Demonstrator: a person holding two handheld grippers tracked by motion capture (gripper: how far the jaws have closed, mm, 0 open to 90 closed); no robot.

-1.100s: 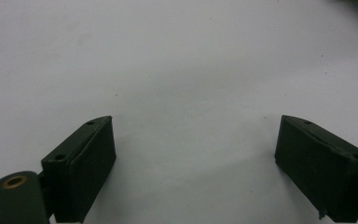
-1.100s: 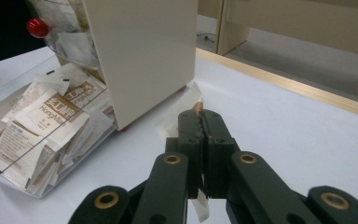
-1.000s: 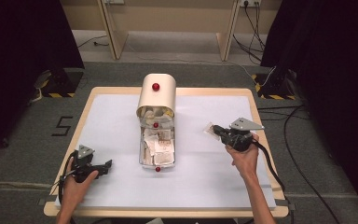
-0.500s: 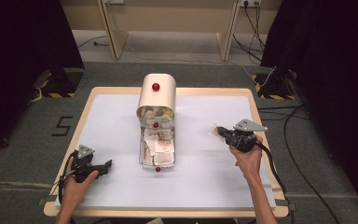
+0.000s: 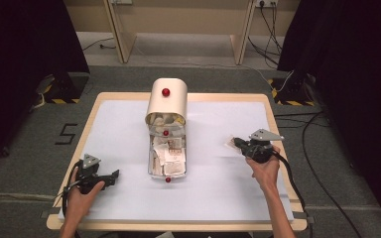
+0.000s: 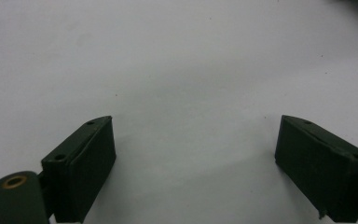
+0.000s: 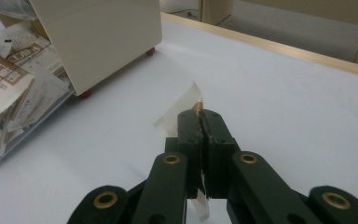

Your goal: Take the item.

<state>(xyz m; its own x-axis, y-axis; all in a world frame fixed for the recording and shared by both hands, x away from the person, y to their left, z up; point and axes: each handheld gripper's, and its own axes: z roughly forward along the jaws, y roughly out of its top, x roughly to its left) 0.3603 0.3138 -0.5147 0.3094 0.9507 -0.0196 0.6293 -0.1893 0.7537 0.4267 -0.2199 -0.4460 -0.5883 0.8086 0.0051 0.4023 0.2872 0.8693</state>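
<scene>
Right claw [image 7: 200,122] clamped on paper sachet [image 7: 181,112]; left claw [image 6: 193,158] wide, empty.

Box [image 5: 166,101] behind tray [image 5: 151,171] (packets [image 5: 168,151] inside), mid-table [image 5: 218,203]

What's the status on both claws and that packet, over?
Right claw shut on flat packet, held over the white mat. Left claw open, empty, near the mat. Drawer box open, packets inside. Nothing in the way.

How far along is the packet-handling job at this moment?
Done: the drawer stands pulled out of the cream box, full of packets. In hand: the right gripper is shut on one packet, held over the table beside the box. Left: setting that packet down. The left gripper rests open.
</scene>
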